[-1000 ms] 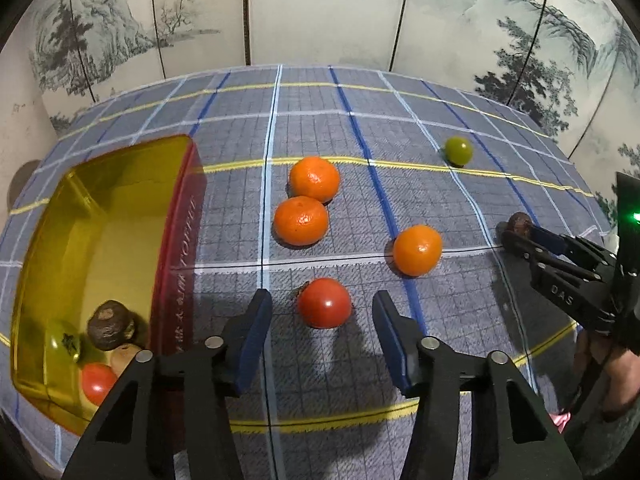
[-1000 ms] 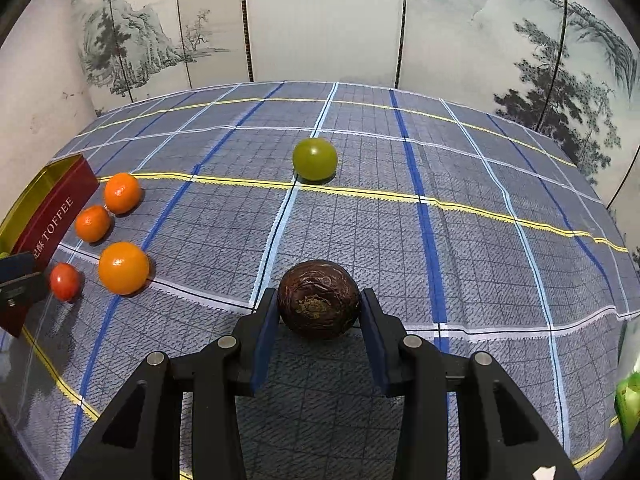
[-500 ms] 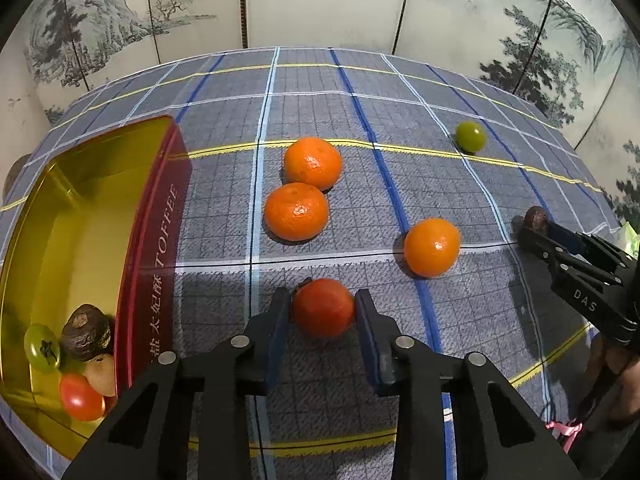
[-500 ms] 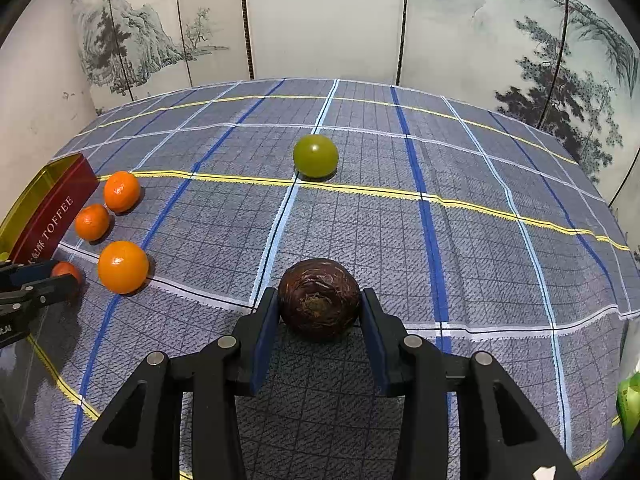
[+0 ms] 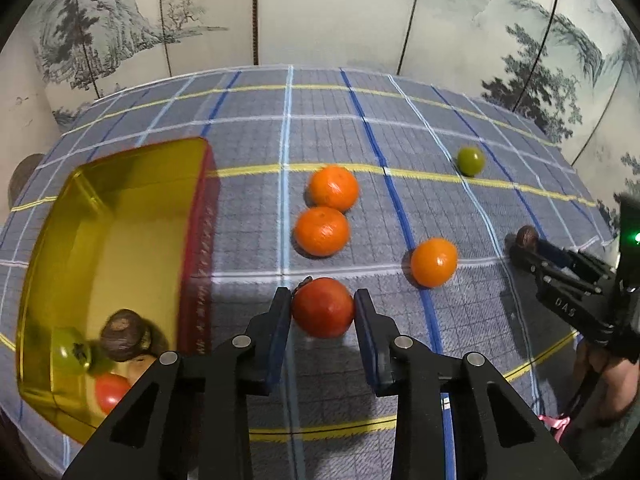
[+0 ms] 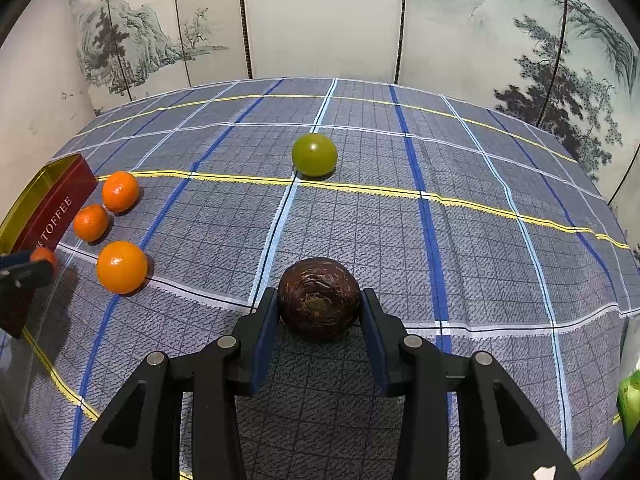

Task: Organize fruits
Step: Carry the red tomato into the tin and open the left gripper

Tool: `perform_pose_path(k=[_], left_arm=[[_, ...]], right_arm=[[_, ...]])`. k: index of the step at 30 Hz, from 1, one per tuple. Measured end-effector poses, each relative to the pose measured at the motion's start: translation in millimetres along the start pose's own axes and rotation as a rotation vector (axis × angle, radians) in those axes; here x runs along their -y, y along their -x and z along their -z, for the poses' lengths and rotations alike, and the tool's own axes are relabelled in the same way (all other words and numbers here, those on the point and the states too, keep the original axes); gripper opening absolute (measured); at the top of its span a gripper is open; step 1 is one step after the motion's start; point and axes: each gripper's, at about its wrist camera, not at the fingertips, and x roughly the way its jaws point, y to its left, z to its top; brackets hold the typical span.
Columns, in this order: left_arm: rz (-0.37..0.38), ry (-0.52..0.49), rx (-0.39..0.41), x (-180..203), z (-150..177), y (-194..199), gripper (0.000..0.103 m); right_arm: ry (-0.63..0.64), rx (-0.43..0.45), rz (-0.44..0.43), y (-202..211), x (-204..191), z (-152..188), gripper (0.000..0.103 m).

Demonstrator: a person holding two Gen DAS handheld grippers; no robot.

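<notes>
**Both grippers closed on fruit, plaid cloth table**

On the blue-grey plaid tablecloth (image 6: 480,240), the left gripper (image 5: 322,312) pinches a round red tomato-like fruit (image 5: 323,307) between its blue-padded fingers (image 5: 280,320); both pads touch its sides. Skin smooth, dull red-orange, small dark stem stub at its 11 o'clock. The right gripper (image 6: 319,304) pinches a dark brown, wrinkled round fruit (image 6: 319,298), streaked skin, pale scar facing the camera.

Left wrist view: three orange mandarins (image 5: 322,231) lie at 12 to 2 o'clock of the tomato, two of them touching. A small green round fruit (image 5: 470,161) sits far off at 1 o'clock. The gold-lined red tin box (image 5: 120,240) stands at 9 o'clock, holding a brown fruit (image 5: 122,335), a green one (image 5: 68,354) and a red one (image 5: 110,394).

Hard to read: tin contents are blurred and partly hidden behind the left finger; lettering on the tin wall is smeared here. Whether either gripped fruit rests on the cloth, cannot tell.
</notes>
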Motion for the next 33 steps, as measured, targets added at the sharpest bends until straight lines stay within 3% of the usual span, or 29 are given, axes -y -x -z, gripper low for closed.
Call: perform_pose_path(k=[6,13,23,33], left_arm=[[-0.026,0.024,0.057,-24.7,-10.9,22.7,0.033],[-0.122,0.100,0.097,-82.4,-25.4,34.4,0.033],[-0.216,0.179,0.028,-156.5,-23.7,12.3,0.033],[-0.239,0.177,-0.047,-169.5,-9.9,-10.8,0.033]], right_arm=[[-0.002,-0.005,0.003,-1.2,1.6,0.9,0.038],[-0.002,-0.008,0.008,-1.8,0.1,1.3,0.038],[-0.002,-0.012,0.015,-2.4,-0.6,2.5,0.038],[-0.002,-0.012,0.015,-3.0,-1.3,2.3,0.038]])
